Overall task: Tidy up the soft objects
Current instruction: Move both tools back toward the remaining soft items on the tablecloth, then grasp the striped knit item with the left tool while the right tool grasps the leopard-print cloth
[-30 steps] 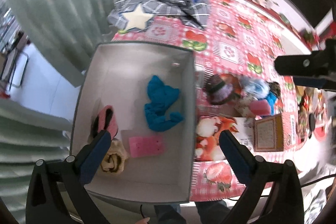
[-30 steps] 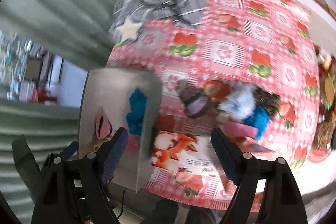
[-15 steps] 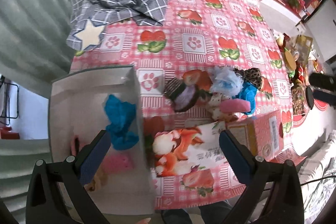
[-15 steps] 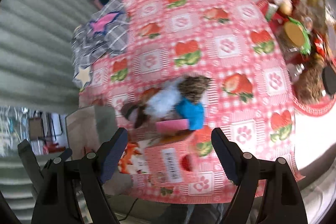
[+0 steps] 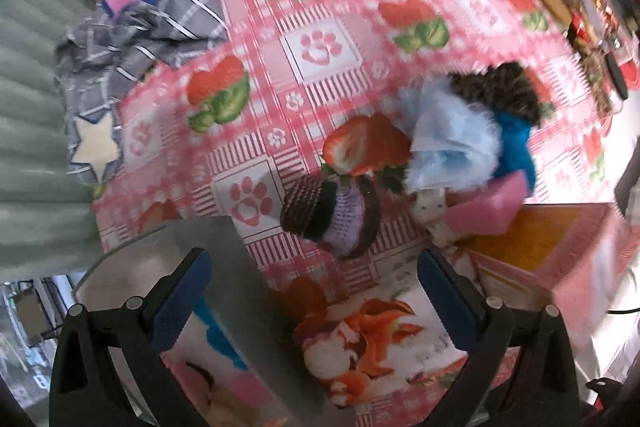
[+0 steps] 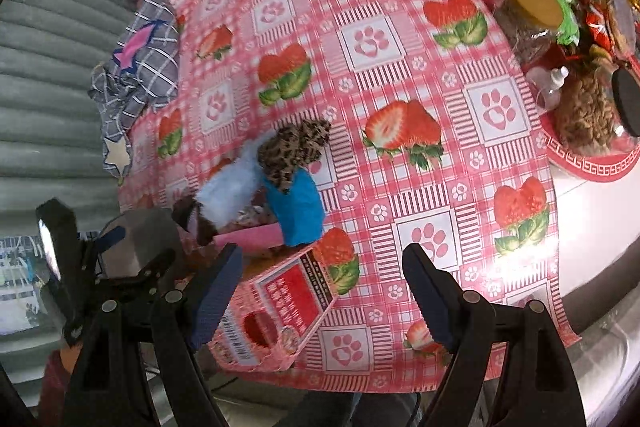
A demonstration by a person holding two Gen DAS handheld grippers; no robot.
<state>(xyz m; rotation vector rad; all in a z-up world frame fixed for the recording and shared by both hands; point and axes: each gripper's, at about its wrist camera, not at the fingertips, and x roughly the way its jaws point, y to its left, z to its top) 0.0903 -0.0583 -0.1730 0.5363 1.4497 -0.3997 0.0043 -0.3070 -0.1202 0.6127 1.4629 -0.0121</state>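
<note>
A pile of soft things lies on the strawberry tablecloth: a purple-and-brown knit hat (image 5: 334, 217), a fluffy light-blue item (image 5: 452, 147), a leopard-print item (image 6: 294, 149), a blue cloth (image 6: 300, 211) and a pink sponge (image 5: 488, 207). The grey box (image 5: 236, 287) at lower left holds blue and pink soft items. My left gripper (image 5: 314, 303) is open and empty, hovering just short of the knit hat. My right gripper (image 6: 322, 293) is open and empty above the pink tissue box (image 6: 280, 315), near the pile.
A grey checked cloth (image 5: 140, 27) with star patches lies at the table's far left corner. A red tray (image 6: 580, 155) with jars and snacks stands at the right. The tissue box (image 5: 540, 267) sits right of the grey box.
Both grippers swung right, away from the grey box and toward the pile of soft things and the tissue box. Both stayed open and empty.
</note>
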